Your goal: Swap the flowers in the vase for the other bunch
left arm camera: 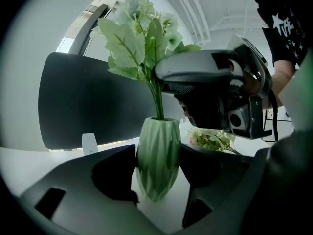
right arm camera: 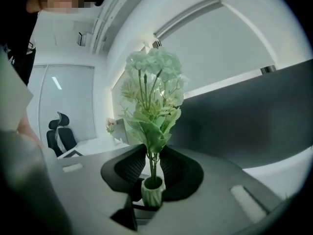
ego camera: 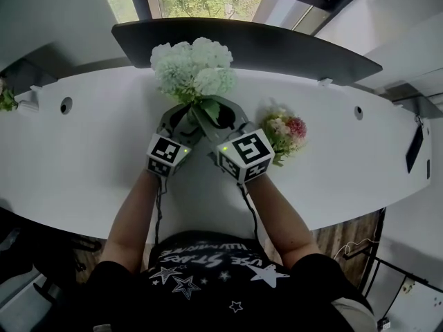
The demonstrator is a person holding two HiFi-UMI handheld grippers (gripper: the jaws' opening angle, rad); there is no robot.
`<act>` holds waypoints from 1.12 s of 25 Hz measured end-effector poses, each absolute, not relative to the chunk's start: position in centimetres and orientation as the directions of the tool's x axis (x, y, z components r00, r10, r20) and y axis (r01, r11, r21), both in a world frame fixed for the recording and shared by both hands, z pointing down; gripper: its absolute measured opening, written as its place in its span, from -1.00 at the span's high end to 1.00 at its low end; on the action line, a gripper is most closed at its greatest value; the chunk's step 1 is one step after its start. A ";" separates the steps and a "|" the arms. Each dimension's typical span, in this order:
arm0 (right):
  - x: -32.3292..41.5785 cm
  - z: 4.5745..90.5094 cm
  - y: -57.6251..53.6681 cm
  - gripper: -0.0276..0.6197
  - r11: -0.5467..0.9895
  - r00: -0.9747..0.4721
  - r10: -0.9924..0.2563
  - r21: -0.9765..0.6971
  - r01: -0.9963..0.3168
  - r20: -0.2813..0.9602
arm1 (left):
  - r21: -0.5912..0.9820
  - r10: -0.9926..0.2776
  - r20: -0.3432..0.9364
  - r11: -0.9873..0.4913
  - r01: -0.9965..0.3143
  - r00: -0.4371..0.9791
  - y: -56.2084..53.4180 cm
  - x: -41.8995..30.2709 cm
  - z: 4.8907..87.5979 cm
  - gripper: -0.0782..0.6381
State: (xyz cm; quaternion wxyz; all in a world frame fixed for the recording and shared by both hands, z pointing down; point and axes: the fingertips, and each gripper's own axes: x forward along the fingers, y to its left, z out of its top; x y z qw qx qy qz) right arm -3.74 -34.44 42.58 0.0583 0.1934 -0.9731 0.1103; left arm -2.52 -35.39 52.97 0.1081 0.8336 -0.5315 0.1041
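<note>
From the head view, a long white table [ego camera: 83,158] has white-green flowers [ego camera: 192,68] at the middle of its far edge. The left gripper [ego camera: 181,115] and the right gripper [ego camera: 212,113] meet just under the flowers. The other bunch [ego camera: 285,131], pink and cream, lies flat on the table just to the right of the right gripper. The person's black shirt has white stars and white writing. The writing is upside down and I cannot read it for sure.

In the left gripper view, a green ribbed vase [left arm camera: 157,158] stands upright on the table. This gripper's jaws are wide and press on both sides of it.

In the right gripper view, the jaws are pinched on the flower stems [right arm camera: 152,163], just above the mouth of the vase.

I think the swap has only begun. The first flowers are gripped but not yet out. They need to be pulled out and laid down. Then the other bunch must go into the vase.
</note>
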 end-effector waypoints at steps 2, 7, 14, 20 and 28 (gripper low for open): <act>-3.7 41.6 -34.5 0.65 0.900 -0.919 -0.370 -0.191 -0.391 0.137 | 0.070 -0.865 0.281 -0.413 -0.908 0.415 -35.4 -2.5 53.0 0.01; -3.6 38.4 -34.2 0.67 0.913 -0.930 -0.361 -0.174 -0.369 0.073 | 0.062 -0.863 0.284 -0.417 -0.907 0.417 -35.4 -2.4 53.0 0.01; -2.3 34.0 -34.0 0.67 0.910 -0.925 -0.380 -0.189 -0.370 -0.017 | 0.061 -0.864 0.285 -0.415 -0.908 0.414 -35.6 -2.3 53.0 0.00; -1.7 33.0 -33.0 0.67 0.890 -0.912 -0.407 -0.243 -0.385 -0.046 | 0.062 -0.852 0.319 -0.418 -0.906 0.415 -34.6 -3.2 54.4 0.00; -0.7 32.0 -32.5 0.68 0.887 -0.904 -0.424 -0.233 -0.399 -0.063 | 0.066 -0.878 0.291 -0.379 -0.923 0.381 -33.2 -4.2 53.0 -0.04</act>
